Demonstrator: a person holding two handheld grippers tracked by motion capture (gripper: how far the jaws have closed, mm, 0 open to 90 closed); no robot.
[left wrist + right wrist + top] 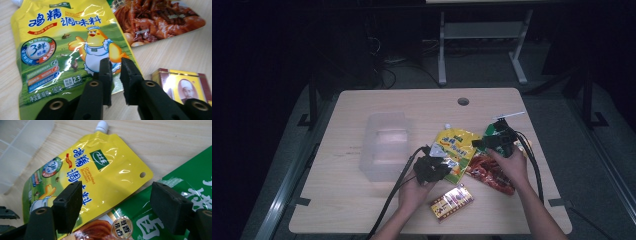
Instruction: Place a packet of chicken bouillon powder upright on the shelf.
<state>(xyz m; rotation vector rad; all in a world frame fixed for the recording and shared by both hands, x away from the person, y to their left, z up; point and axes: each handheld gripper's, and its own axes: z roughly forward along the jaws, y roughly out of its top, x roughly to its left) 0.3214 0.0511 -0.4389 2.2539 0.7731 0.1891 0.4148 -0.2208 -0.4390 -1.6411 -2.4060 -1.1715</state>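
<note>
While lying flat on surface (362, 200), yellow pouch (62, 45) looks soft, slick: grip lower edge. Left tool (115, 65) nearly closed, empty; right tool (117, 202) wide open.

Wooden table (362, 200) — clear bin (384, 145), 3 pouches (454, 147), box (452, 201).

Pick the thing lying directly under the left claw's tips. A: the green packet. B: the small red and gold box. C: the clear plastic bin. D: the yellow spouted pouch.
D: in the left gripper view, the left claw hangs with its tips over the lower edge of the yellow spouted pouch, on the chicken picture, while the small red and gold box lies off to the side.
</note>
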